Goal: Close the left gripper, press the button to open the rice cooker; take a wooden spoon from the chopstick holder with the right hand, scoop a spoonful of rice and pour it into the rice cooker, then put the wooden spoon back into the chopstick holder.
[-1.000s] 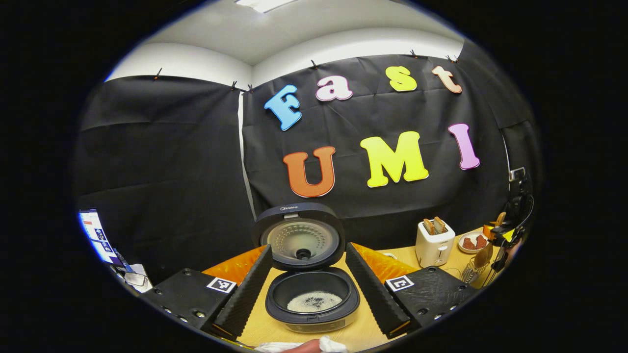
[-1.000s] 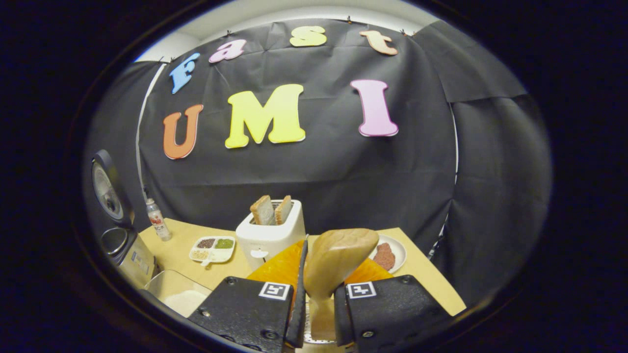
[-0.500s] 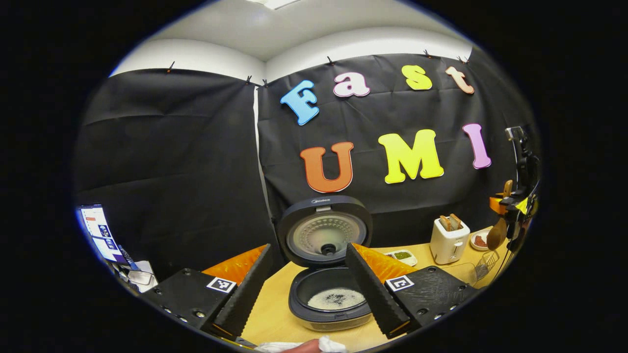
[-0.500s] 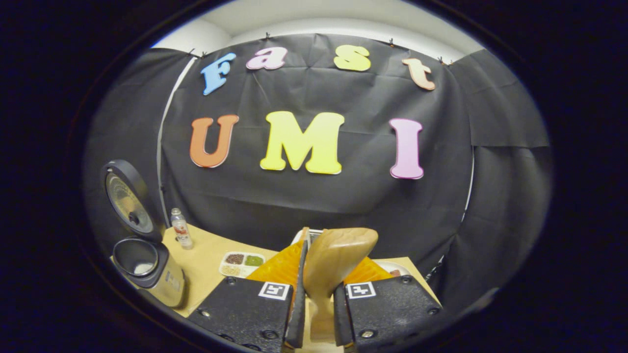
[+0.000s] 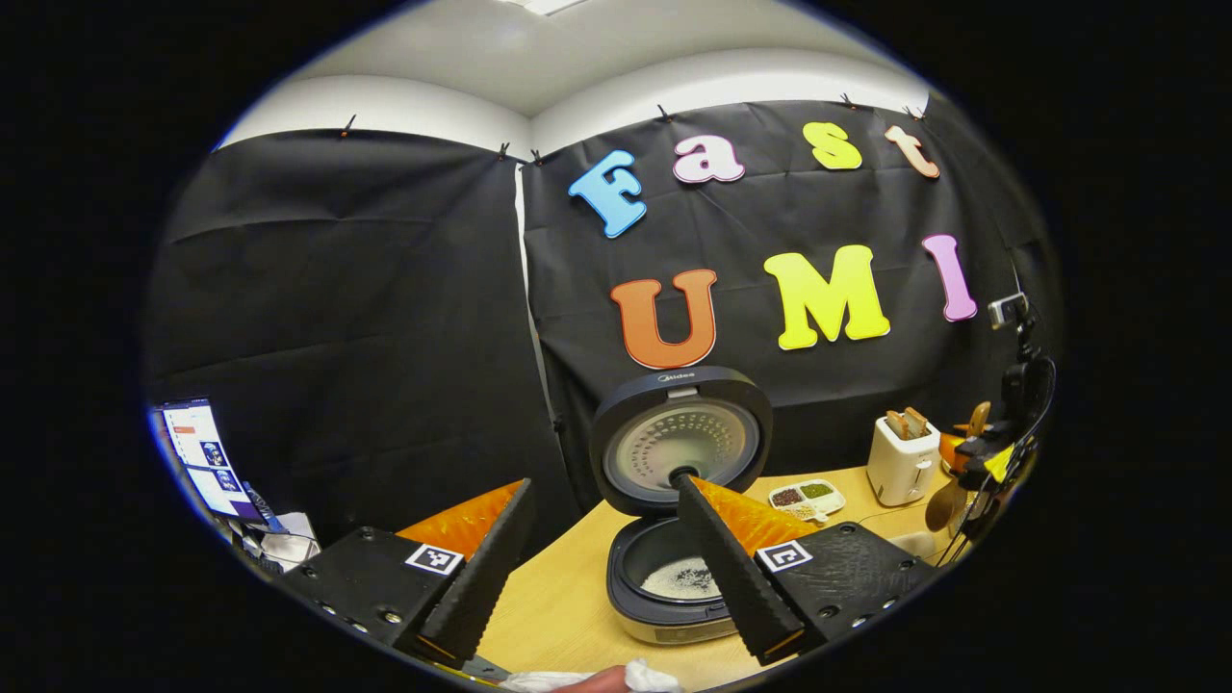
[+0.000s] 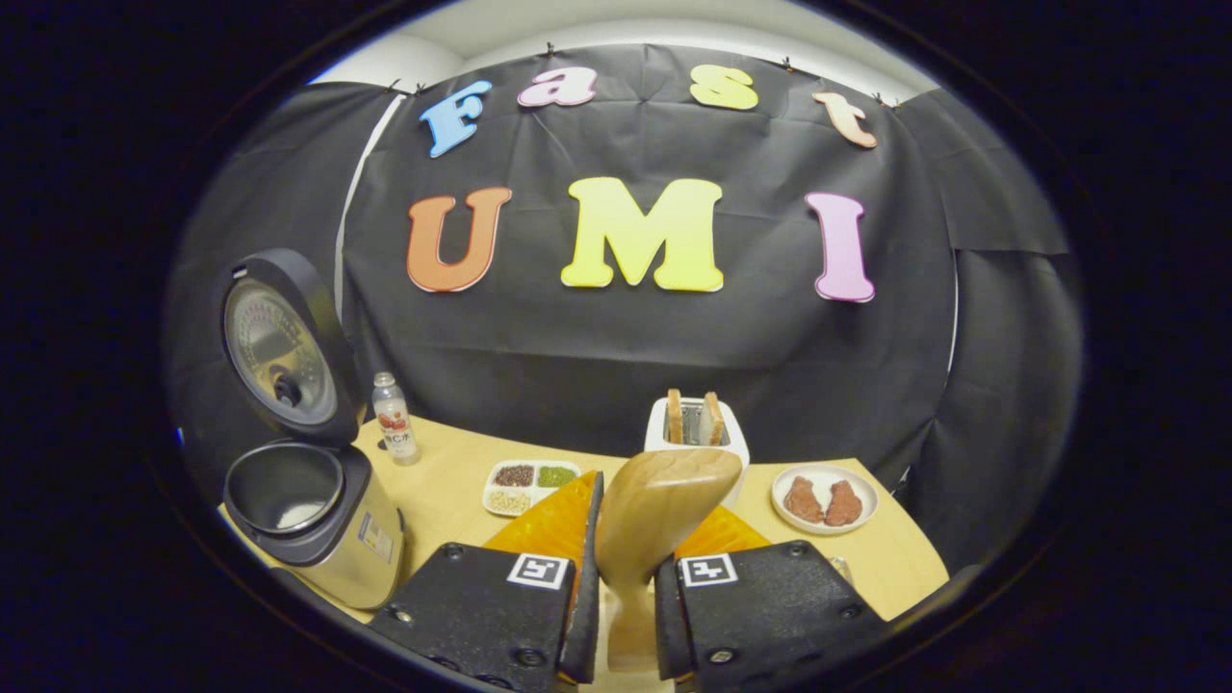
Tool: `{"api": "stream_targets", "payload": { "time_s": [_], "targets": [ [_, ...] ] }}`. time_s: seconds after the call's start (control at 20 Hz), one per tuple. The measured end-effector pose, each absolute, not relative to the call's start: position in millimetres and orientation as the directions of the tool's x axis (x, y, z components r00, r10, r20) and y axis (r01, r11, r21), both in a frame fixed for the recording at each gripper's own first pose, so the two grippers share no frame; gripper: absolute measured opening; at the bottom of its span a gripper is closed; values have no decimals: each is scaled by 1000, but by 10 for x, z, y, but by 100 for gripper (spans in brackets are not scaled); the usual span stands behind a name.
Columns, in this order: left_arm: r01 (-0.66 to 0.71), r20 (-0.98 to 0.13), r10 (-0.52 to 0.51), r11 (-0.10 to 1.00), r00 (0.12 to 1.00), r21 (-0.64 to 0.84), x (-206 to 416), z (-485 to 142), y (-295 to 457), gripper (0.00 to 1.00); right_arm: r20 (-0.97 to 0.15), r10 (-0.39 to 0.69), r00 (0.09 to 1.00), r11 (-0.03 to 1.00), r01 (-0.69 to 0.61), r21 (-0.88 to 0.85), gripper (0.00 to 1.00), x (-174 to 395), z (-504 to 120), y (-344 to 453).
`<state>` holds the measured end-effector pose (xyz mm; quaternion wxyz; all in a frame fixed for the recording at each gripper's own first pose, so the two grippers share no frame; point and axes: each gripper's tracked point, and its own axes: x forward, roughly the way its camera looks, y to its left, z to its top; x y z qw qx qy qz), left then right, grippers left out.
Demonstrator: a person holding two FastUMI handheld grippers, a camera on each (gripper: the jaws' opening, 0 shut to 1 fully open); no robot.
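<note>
The rice cooker point(image 5: 664, 602) stands open on the wooden table, lid point(image 5: 681, 438) upright, with white rice point(image 5: 674, 580) in the pot. My left gripper point(image 5: 606, 577) is open and holds nothing; the cooker sits partly behind its right finger. My right gripper point(image 6: 626, 597) is shut on the handle of the wooden spoon point(image 6: 664, 505), whose bowl stands up in front of the camera. I cannot tell what lies in the spoon bowl. The cooker point(image 6: 308, 515) is at the lower left of the right gripper view. In the left gripper view, the right gripper point(image 5: 991, 462) with the spoon point(image 5: 941, 505) hangs at the far right.
A white toaster point(image 6: 695, 435) with two slices stands at the back. A divided tray of grains point(image 6: 525, 479), a small bottle point(image 6: 395, 419) and a plate with two brown pieces point(image 6: 824, 499) lie on the table point(image 6: 452, 481). A screen point(image 5: 197, 457) glows at the far left.
My right gripper, still shut on the spoon, has drawn back from the toaster, bringing the cooker into view. The left gripper has swung left; the cooker now lies behind its right finger.
</note>
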<state>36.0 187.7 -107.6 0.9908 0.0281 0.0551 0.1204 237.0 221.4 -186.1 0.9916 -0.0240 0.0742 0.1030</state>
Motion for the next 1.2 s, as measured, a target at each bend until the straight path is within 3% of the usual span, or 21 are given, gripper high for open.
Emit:
{"api": "stream_targets", "payload": {
  "time_s": [0.55, 1.05, 1.2],
  "targets": [
    [-248, -114, 259, 963, 959, 101, 297, -1189, 1958, 95, -231, 125, 965, 969, -169, -182, 29, 2398, -2591, 2262],
    [-256, -112, 266, 962, 957, 98, 321, -1172, 1984, 95, -252, 172, 952, 972, -206, -114, 28, 2450, -2694, 2418],
    [-257, -125, 267, 962, 955, 93, 316, -1210, 1990, 95, -270, 205, 941, 977, -214, -1, 28, 2431, -2747, 2458]
  ]
}}
